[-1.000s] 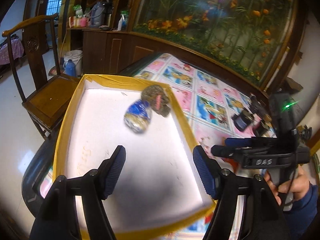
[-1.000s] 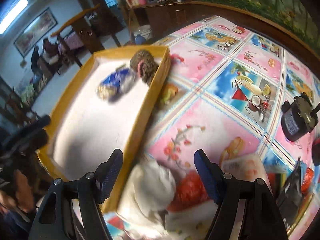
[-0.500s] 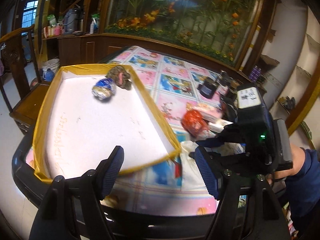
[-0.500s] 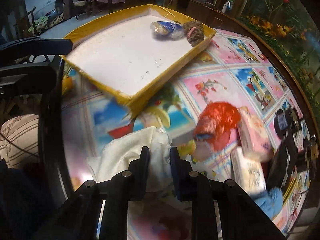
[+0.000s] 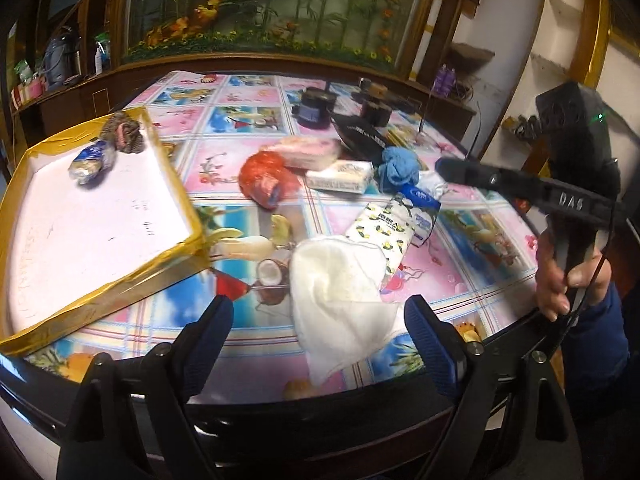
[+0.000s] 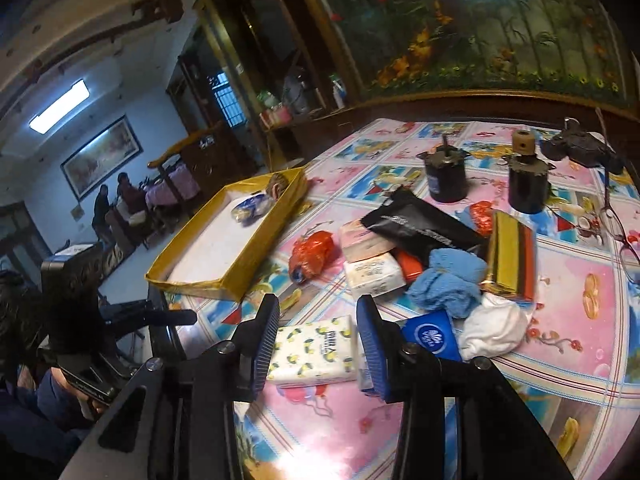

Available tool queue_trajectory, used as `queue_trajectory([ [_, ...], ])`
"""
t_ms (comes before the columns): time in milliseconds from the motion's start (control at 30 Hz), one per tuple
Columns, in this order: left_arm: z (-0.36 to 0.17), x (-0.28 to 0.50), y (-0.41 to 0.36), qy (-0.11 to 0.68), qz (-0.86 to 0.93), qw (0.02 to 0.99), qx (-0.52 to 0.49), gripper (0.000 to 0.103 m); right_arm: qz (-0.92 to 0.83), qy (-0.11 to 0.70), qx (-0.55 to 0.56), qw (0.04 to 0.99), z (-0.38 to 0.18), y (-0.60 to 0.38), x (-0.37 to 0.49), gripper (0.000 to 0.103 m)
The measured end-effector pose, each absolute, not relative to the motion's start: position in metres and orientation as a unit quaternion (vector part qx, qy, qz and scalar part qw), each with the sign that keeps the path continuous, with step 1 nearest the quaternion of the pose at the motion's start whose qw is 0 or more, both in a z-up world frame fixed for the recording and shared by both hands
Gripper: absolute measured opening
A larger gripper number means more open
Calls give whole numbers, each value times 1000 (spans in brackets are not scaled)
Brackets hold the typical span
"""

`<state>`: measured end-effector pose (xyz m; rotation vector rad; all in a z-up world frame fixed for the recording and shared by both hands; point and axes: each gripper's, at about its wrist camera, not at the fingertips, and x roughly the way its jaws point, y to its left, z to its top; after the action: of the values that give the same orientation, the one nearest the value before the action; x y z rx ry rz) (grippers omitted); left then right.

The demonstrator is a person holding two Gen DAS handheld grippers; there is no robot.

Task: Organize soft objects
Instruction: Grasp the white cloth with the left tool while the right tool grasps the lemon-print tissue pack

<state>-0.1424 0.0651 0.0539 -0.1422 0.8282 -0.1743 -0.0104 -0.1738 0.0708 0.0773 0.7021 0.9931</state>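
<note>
A yellow-rimmed white tray (image 5: 182, 196) (image 6: 256, 248) lies at the table's left with a blue-white soft bundle (image 5: 90, 160) and a brown knitted item (image 5: 124, 136) in its far corner. A white cloth (image 5: 340, 292) lies in front of my open, empty left gripper (image 5: 320, 336). My right gripper (image 6: 316, 344) is open and empty, above a lemon-print tissue pack (image 6: 316, 352) (image 5: 384, 228). A red bundle (image 5: 266, 178) (image 6: 312, 254), blue cloth (image 5: 400, 168) (image 6: 448, 280) and another white cloth (image 6: 492, 328) lie mid-table.
Two tissue packs (image 6: 372, 260), a black pouch (image 6: 416, 228), a blue packet (image 6: 432, 338), a yellow-red box (image 6: 512, 256), two black cylinders (image 6: 444, 180) and glasses (image 6: 616, 224) crowd the table. The near table edge (image 5: 320, 404) is close below my left gripper.
Both grippers pulled back from the tray toward the table's near side. The right gripper, nearly closed at the white cloth half a second ago, has opened and now hovers over the lemon-print pack.
</note>
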Motion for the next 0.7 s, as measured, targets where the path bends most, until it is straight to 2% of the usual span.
queue_trajectory([
  [133,39,-116,45,432,-78,896,-63,88,468,336,78,813,60,-187,2,49],
  [167,34,-110,40,437,-69,895,-56,88,475,336,91,808,59,-191,4,52],
  [200,31,-105,37,441,-58,894,-49,84,483,337,104,801,57,-193,5,55],
  [233,27,-99,34,447,-49,892,-44,67,490,338,111,796,57,-196,5,58],
  [267,24,-94,34,454,-46,889,-46,56,500,339,115,789,56,-196,4,62],
  [300,20,-89,34,462,-43,885,-52,41,509,338,115,783,56,-197,1,65],
  [367,21,-84,34,460,-22,887,-34,25,531,339,111,769,56,-192,-5,80],
  [400,21,-82,35,461,-18,886,-32,20,540,338,105,764,58,-189,-10,81],
  [533,27,-81,47,453,-1,890,-53,19,557,341,46,755,55,-163,-27,81],
  [700,38,-90,58,433,14,900,-52,19,554,372,26,745,40,-148,-25,82],
])
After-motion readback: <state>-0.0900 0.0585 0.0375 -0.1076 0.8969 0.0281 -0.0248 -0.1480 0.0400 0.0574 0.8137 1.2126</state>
